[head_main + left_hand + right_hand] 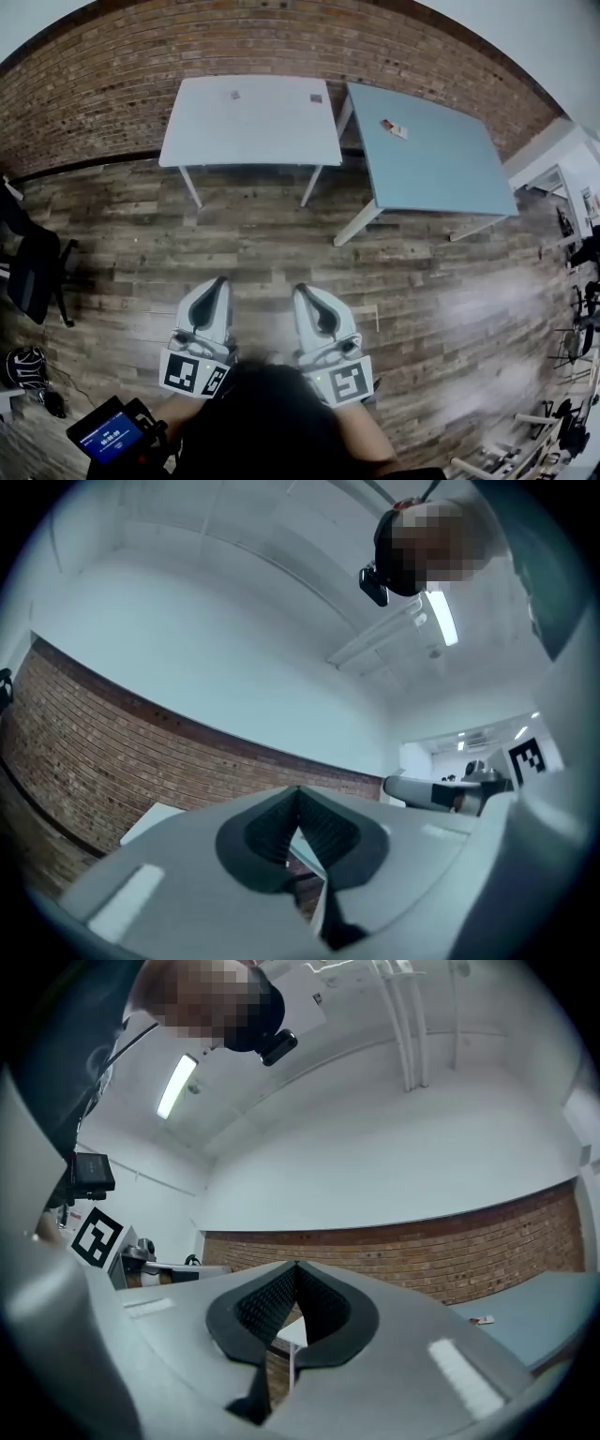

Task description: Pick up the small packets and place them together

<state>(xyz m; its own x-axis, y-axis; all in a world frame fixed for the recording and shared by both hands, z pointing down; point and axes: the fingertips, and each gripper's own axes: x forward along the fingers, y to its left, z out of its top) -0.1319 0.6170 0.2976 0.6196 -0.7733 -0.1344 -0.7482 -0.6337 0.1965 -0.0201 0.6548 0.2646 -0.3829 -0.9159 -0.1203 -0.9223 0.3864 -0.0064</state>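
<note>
- At the far left of the head view I see a black office chair (36,270) on the plank floor (281,246), with a dark helmet-like object (25,367) below it, near the picture's edge.
- Low in the frame, close to the body, a handheld device with a lit blue screen (110,436) sits just left of the left arm.
- A brick wall (112,84) runs behind 2 tables. The white table (248,131) stands left of centre and the blue-grey table (441,164) stands to its right, corner almost to corner.
- My left gripper (218,285) is over the floor, well short of the white table. Its own view shows the left gripper (298,791) with its jaws pressed together and nothing between them.
- The right gripper (306,292) is just beside it, pointing the same way. Its own view also shows the right gripper (295,1266) with its jaws pressed together and empty.
- Only open floor lies between both grippers and the tables.
- On the white table's far side lie a small grey item (234,95) and a small dark item (316,98), well apart. They are too small for me to say what they are.
- A red-and-white packet (394,128) lies near the far left corner of the blue-grey table, well ahead of the right gripper and off to its right. The right gripper view shows the packet (481,1319) lying flat on that table.
- At the far right stands a clutter of dark stands and chairs (574,349).
</note>
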